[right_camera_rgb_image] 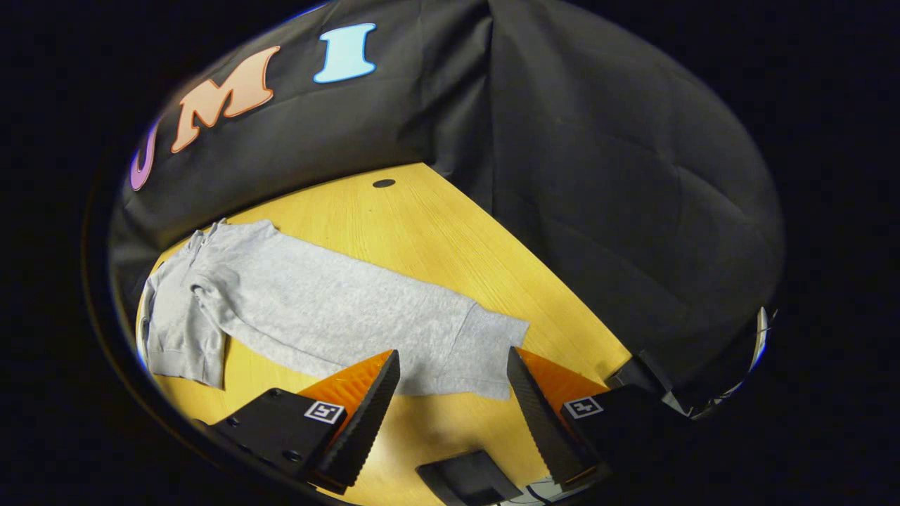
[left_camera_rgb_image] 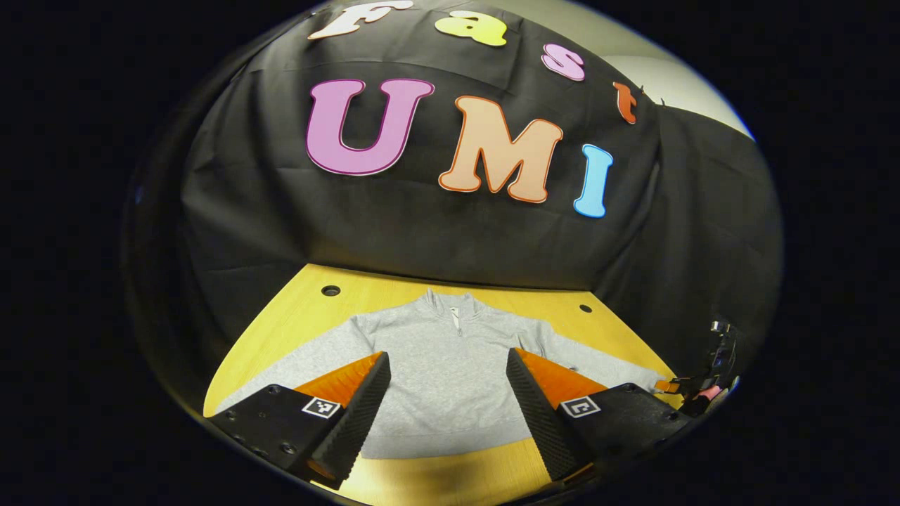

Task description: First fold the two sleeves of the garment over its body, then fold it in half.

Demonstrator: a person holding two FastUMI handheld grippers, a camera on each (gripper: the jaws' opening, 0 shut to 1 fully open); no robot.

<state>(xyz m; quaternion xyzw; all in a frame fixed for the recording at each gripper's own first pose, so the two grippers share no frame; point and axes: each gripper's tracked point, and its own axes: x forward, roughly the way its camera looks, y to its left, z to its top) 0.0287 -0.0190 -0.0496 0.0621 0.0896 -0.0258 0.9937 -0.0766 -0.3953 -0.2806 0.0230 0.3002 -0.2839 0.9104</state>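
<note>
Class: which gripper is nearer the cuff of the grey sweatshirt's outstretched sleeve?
Right. The right gripper hovers open just above that sleeve cuff; the left gripper sits over the sweatshirt's body.

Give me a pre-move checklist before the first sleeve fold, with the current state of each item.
1. Garment lies flat on the table, collar toward the booth wall: ok.
2. Both sleeves spread out to the sides, neither folded over the body yet: ok.
3. Right gripper open, with the cuff of the sleeve just ahead of its fingers: ok.
4. Left gripper open, above the body of the garment and holding nothing: ok.
5. Left gripper lined up with its own sleeve: not ok, it faces the middle of the garment.
6. Right gripper low enough to pinch the cuff: cannot tell.
</note>
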